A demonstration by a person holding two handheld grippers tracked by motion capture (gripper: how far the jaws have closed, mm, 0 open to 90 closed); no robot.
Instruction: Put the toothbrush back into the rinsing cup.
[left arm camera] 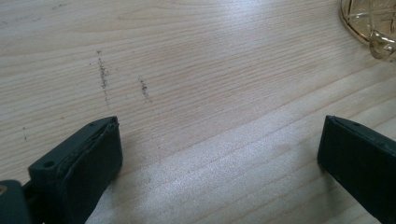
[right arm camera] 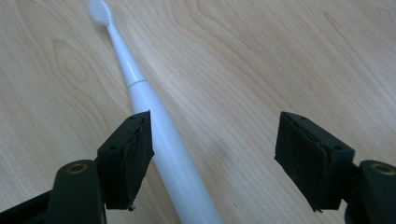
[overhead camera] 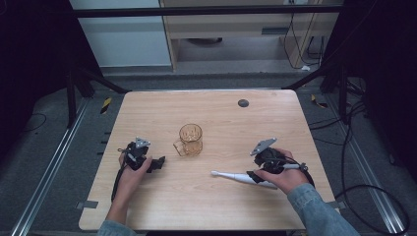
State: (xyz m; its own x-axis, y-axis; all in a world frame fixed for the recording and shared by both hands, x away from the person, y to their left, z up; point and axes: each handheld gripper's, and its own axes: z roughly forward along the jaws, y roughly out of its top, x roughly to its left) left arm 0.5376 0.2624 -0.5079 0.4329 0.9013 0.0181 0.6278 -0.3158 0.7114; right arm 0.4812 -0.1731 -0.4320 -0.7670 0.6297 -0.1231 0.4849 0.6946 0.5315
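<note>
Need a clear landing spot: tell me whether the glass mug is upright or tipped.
Upright: the amber glass mug stands on the table, round mouth facing up, handle to its side.

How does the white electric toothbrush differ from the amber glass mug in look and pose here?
The white electric toothbrush is long, slim and opaque; the amber glass mug is squat, patterned and see-through. The toothbrush lies flat on the light wooden table, while the mug stands upright with its handle showing. The toothbrush lies between the right gripper's open fingers, beside one of them; the mug stands apart from both grippers. Both rest on the table.
</note>
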